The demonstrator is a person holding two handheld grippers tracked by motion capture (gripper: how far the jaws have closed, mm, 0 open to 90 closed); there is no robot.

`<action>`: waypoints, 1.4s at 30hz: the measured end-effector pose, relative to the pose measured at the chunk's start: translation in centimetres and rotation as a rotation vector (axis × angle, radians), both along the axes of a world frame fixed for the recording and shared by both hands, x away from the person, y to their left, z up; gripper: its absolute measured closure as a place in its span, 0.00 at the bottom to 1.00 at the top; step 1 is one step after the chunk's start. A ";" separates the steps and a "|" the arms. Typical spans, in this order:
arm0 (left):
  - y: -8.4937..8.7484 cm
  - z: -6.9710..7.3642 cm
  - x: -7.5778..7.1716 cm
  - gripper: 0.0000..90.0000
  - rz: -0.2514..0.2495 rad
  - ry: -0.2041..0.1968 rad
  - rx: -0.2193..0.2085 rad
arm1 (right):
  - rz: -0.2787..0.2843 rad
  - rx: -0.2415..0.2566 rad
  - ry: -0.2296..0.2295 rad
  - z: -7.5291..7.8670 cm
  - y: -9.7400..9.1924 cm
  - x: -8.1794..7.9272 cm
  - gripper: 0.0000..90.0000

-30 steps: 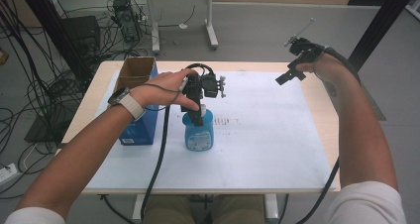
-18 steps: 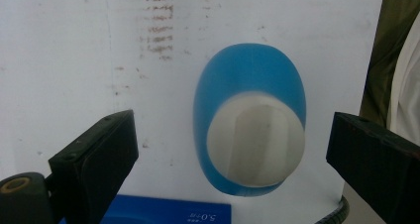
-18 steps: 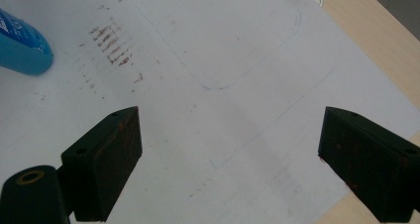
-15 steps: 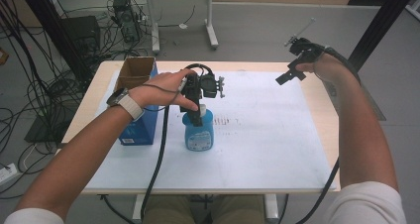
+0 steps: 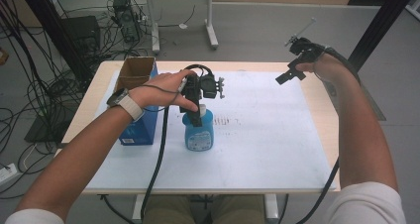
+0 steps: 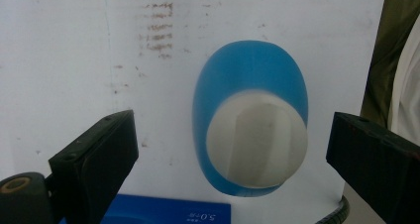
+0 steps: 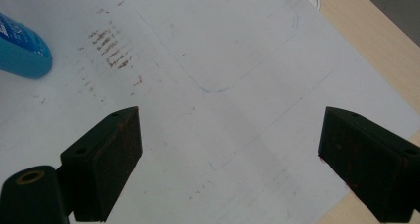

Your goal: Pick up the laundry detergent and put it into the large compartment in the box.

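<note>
A blue bottle [image 5: 199, 134] with a white cap [image 6: 256, 137] stands upright on the white sheet, left of the table's middle. My left gripper [image 5: 196, 117] hangs straight above it and points down. In the left gripper view my left gripper [image 6: 233, 157] is open, with a jaw on each side of the cap and clear of it. My right gripper [image 5: 291, 74] is raised over the far right of the table. In the right gripper view my right gripper [image 7: 228, 154] is open over the bare sheet, and the bottle [image 7: 20, 48] lies off to the upper left.
A blue box [image 5: 137, 130] stands just left of the bottle, with an open cardboard box [image 5: 134, 68] behind it. The white sheet [image 5: 267, 135] covers most of the wooden table [image 5: 322, 110]. Brown smudges [image 7: 114, 48] mark the sheet near the bottle. Cables trail from both grippers.
</note>
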State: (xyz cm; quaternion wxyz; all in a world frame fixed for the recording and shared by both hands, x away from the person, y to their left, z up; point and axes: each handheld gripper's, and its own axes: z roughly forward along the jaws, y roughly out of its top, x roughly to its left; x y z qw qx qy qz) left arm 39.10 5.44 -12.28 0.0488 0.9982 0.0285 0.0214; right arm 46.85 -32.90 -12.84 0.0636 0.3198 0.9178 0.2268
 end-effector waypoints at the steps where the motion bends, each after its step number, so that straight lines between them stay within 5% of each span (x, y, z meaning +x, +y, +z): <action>1: 0.0 0.0 0.0 0.07 0.000 0.000 0.000 | 0.000 0.000 0.000 0.0 0.0 0.0 0.11; 42: 0.6 -0.5 0.3 0.07 0.003 0.015 -0.018 | -0.002 -0.004 -0.002 -0.1 0.3 0.0 0.11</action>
